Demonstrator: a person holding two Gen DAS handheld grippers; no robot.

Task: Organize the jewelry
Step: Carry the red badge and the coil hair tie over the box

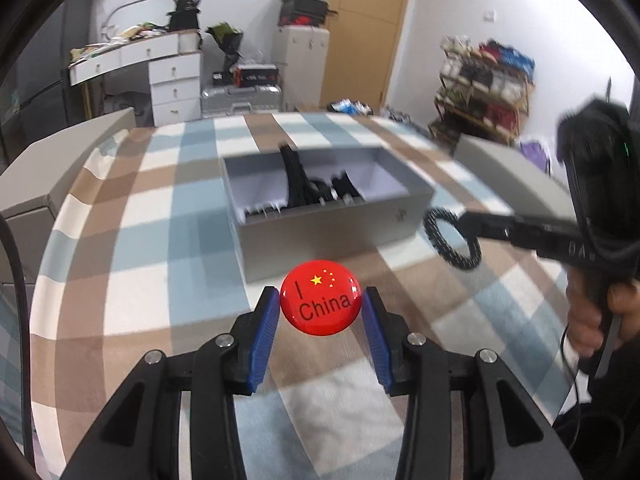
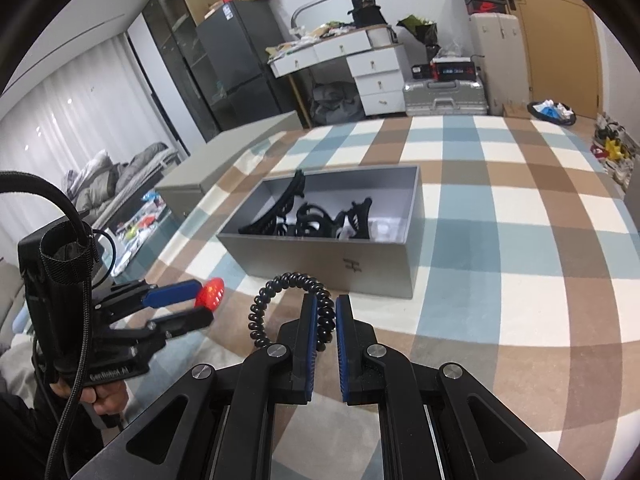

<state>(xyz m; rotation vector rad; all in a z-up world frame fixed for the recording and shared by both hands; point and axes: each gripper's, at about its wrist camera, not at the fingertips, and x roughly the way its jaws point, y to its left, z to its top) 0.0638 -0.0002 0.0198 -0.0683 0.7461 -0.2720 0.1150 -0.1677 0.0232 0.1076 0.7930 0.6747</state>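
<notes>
2 items remain outside the grey box (image 2: 336, 260) at 12 o'clock: a red badge (image 1: 321, 298) clamped by the left gripper (image 1: 320, 312), a coiled hair tie (image 2: 294, 312) pinched by the right gripper (image 2: 326, 320); several black clips (image 2: 312, 216) are already boxed.

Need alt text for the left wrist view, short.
The left gripper holds a round red "I China" badge between its blue jaws above a plaid cloth. Ahead, an open grey box holds black hair clips; the right gripper carries a black coiled hair tie.
</notes>
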